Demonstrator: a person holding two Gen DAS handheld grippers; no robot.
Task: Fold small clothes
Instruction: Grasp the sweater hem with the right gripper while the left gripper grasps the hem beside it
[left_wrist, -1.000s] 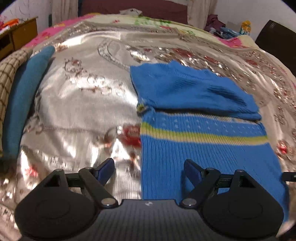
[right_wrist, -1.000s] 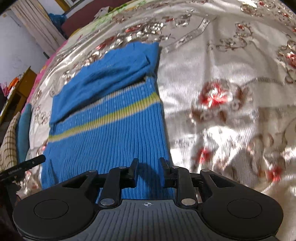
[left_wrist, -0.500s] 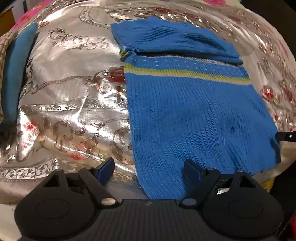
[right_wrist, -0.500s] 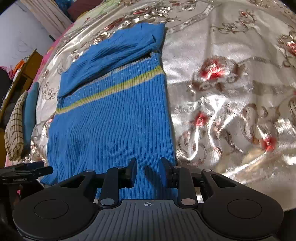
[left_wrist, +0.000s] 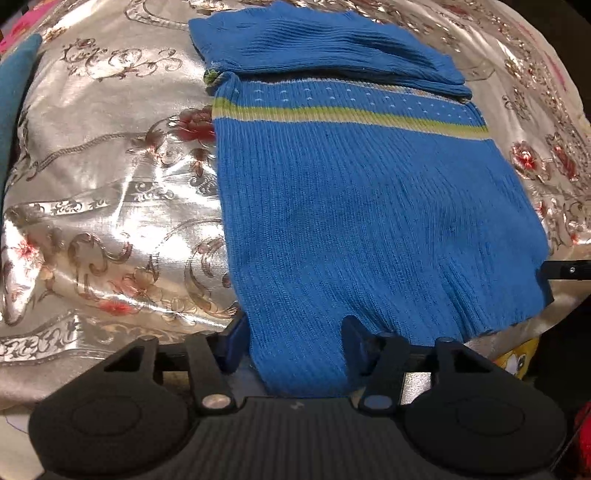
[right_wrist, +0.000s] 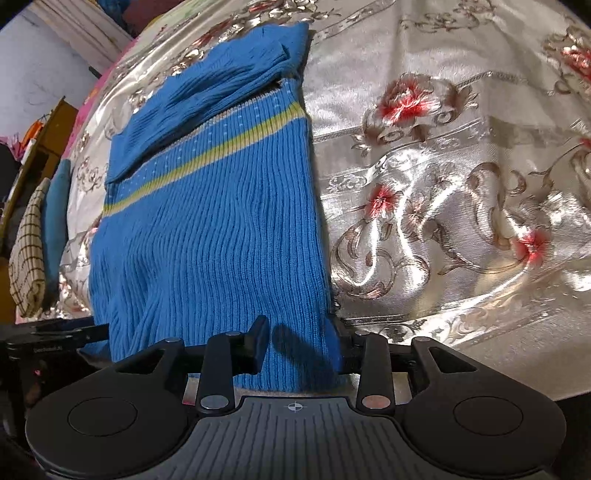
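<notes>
A blue ribbed sweater (left_wrist: 369, 206) with a yellow-green chest stripe lies flat on a shiny floral bedspread (left_wrist: 110, 184), its sleeves folded across the top. My left gripper (left_wrist: 293, 332) sits at the hem's near left corner. Its jaws are closing with the hem cloth lying loose between them. In the right wrist view the same sweater (right_wrist: 207, 229) runs away from me. My right gripper (right_wrist: 299, 328) is at the hem's near right corner, its jaws opening around the cloth edge, which partly hides the right finger. Each gripper shows as a black bar in the other's view.
The near edge of the bed runs just under both grippers. A teal cushion (right_wrist: 55, 206) and a checked cloth (right_wrist: 27, 251) lie along the bed's left side, with wooden furniture (right_wrist: 44, 147) beyond. Bedspread (right_wrist: 443, 184) stretches wide to the right of the sweater.
Both grippers have tipped down and drawn back to the sweater's near hem. The left jaws have narrowed around the hem corner. The right jaws have widened.
</notes>
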